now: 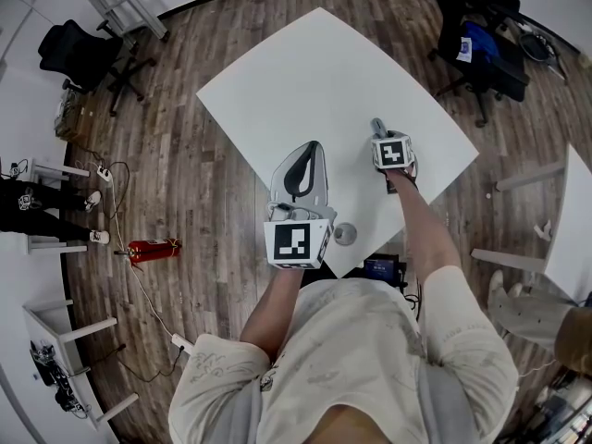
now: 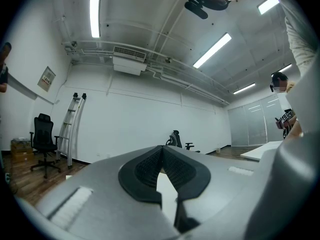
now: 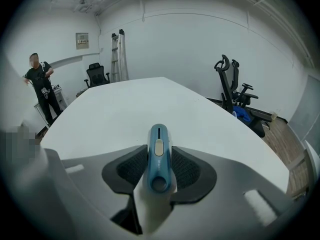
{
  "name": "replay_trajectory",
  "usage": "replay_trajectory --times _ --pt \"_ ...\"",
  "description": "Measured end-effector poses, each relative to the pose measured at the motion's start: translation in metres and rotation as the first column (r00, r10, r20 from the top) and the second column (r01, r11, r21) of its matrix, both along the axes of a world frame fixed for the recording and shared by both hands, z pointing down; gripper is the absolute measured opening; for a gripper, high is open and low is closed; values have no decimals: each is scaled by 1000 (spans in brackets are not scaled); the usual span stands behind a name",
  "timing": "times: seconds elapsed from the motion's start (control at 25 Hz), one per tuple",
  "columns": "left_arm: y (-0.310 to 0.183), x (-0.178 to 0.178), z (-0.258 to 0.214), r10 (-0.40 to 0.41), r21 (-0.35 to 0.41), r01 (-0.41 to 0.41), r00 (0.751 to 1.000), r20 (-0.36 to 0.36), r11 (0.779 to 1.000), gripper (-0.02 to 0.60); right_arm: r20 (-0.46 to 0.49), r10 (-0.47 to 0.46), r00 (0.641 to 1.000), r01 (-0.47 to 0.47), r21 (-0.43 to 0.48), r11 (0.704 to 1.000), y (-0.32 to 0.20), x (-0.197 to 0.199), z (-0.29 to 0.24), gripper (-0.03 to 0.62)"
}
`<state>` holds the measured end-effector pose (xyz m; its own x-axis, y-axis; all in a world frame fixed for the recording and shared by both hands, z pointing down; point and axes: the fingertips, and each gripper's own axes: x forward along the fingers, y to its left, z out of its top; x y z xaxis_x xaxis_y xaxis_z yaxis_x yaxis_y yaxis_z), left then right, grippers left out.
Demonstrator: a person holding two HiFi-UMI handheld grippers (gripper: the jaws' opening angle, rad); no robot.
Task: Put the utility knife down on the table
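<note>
Right fingers (image 3: pixel 186 168): clasped on the knife (image 3: pixel 158 151), one pad against each flank, slider facing up.
Knife: between the right fingers, nose poking out ahead of them over the tabletop (image 3: pixel 125 109); can't tell if it touches down yet.
Left fingers (image 2: pixel 145 169): closed tip to tip, nothing in them.
Do it well: seat the knife's underside first, then ease both pads off evenly and back straight out.
Watch: it's on its narrow edge and may tip once freed.

The utility knife (image 3: pixel 159 156) is showing a smooth, faintly glossy teal plastic body with a pale matt slider. The right tool (image 3: pixel 159 168) is wearing matt grey plastic, its pads (image 3: pixel 131 171) looking like ribbed black rubber. The desk (image 3: pixel 125 109) is lying smooth, matt white; the floor (image 1: pixel 185 183) is showing wood grain.
</note>
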<state>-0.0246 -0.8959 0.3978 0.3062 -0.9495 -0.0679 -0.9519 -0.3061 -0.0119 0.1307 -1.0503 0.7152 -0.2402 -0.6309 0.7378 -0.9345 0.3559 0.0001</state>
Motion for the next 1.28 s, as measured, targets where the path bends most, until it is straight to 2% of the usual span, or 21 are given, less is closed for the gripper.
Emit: replay_trajectory --times 0.56,0.8,0.96,1.16,1.28 --pt "0 -6 -9 4 1 -4 1000 2 1000 20 23 33 999 -33 -15 999 2 -3 -6 187" --pt "-1 10 -11 4 0 -4 1000 1 1000 20 35 31 999 -30 -22 999 2 14 -6 210" --pt "2 13 -13 10 6 -10 1000 1 1000 20 39 23 999 -23 3 1000 2 15 -15 210" --pt "5 -2 -6 18 10 -18 1000 1 1000 20 39 38 999 -39 14 999 4 2 -18 210" --pt "4 14 -7 22 12 -22 1000 0 1000 20 45 39 998 -40 22 999 2 16 -22 210"
